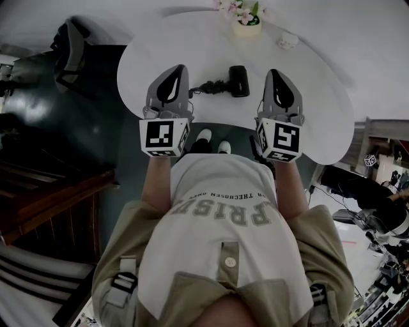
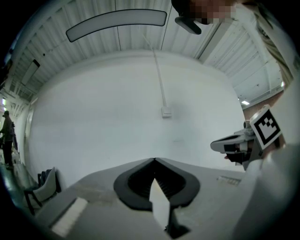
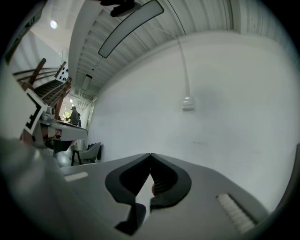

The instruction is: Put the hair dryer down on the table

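Observation:
The black hair dryer [image 1: 238, 81] lies on the round white table [image 1: 323, 96], its dark cord [image 1: 211, 87] trailing to the left. In the head view my left gripper [image 1: 179, 68] is held over the table's near edge, just left of the cord. My right gripper [image 1: 273, 71] is just right of the dryer. Neither touches it. In the left gripper view the jaws meet at their tips, so the left gripper [image 2: 153, 160] is shut and holds nothing. The right gripper [image 3: 150, 154] is likewise shut and empty. Both point level at a white wall.
A pot of pink flowers [image 1: 246, 18] and a small white object [image 1: 287, 40] stand at the table's far side. A dark chair [image 1: 70, 48] is to the left, with wooden stairs [image 1: 45, 185] below it. Clutter fills the lower right. A wall socket [image 2: 166, 111] faces the grippers.

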The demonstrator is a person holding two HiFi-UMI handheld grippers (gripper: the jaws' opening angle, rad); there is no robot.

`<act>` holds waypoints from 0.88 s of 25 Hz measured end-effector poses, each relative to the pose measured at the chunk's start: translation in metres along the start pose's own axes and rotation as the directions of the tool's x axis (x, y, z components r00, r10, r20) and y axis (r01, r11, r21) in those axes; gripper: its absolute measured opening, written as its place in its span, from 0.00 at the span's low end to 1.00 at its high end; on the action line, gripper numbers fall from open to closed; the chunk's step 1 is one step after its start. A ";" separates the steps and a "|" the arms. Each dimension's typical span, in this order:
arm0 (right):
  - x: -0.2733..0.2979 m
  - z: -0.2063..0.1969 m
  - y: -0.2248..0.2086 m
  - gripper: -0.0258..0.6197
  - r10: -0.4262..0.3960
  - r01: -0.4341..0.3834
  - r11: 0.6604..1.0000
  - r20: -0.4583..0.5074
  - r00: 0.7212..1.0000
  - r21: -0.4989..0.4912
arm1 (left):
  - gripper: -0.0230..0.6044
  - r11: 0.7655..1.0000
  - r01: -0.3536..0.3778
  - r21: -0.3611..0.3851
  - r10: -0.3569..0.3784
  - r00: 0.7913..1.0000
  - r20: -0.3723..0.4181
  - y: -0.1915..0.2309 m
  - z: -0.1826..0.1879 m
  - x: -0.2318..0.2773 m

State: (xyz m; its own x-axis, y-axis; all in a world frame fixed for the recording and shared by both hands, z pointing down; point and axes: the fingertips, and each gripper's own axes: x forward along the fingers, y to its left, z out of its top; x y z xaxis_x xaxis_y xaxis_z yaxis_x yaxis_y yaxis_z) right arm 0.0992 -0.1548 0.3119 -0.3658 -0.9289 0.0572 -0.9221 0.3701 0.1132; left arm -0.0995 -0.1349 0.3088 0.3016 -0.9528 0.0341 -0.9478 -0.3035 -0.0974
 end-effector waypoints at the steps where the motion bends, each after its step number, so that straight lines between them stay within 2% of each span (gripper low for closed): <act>1: 0.000 0.000 0.001 0.05 0.001 -0.001 1.000 0.003 1.000 -0.004 | 0.05 1.000 -0.002 0.000 0.002 1.000 0.004 0.000 0.000 0.000; 17: 0.001 0.007 0.007 0.05 0.004 -0.004 1.000 0.024 1.000 -0.009 | 0.05 1.000 -0.016 0.026 0.015 0.999 0.032 0.006 0.003 0.000; 22: -0.001 0.005 0.008 0.05 0.002 -0.001 1.000 0.030 1.000 -0.008 | 0.05 1.000 -0.011 0.009 0.011 0.999 0.036 0.003 0.000 -0.001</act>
State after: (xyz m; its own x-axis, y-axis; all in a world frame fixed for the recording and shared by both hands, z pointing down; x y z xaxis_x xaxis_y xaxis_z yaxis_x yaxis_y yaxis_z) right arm 0.0914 -0.1514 0.3076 -0.3708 -0.9283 0.0276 -0.9205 0.3713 0.1214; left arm -0.1029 -0.1354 0.3084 0.2946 -0.9556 -0.0031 -0.9503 -0.2926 -0.1066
